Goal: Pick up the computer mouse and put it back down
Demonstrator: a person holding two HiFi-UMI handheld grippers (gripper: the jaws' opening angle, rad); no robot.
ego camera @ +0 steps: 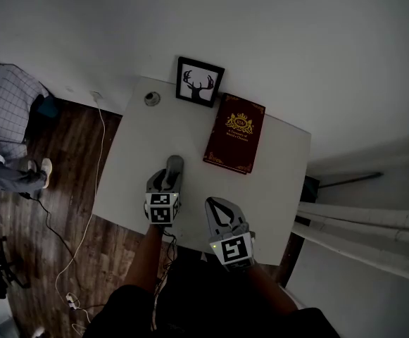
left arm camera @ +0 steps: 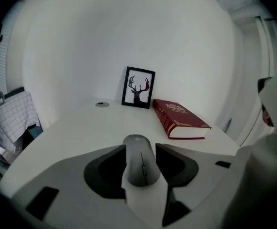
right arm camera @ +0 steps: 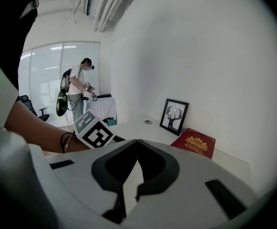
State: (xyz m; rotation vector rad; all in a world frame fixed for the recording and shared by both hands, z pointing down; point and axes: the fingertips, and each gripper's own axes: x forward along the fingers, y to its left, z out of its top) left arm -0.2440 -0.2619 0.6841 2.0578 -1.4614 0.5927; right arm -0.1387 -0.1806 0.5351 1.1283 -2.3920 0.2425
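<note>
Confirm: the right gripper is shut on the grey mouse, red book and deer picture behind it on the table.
No: the left gripper view shows the left gripper shut on the grey mouse; the right gripper is shut, empty. The book, picture and table stand as stated.

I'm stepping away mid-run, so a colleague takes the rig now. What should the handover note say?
Left gripper: jaws shut on the computer mouse over the table; whether it is lifted is unclear.
Right gripper: jaws shut, empty, beside the left one.
Done: mouse grasped.
To do: lift if needed, set it back down, release.
</note>
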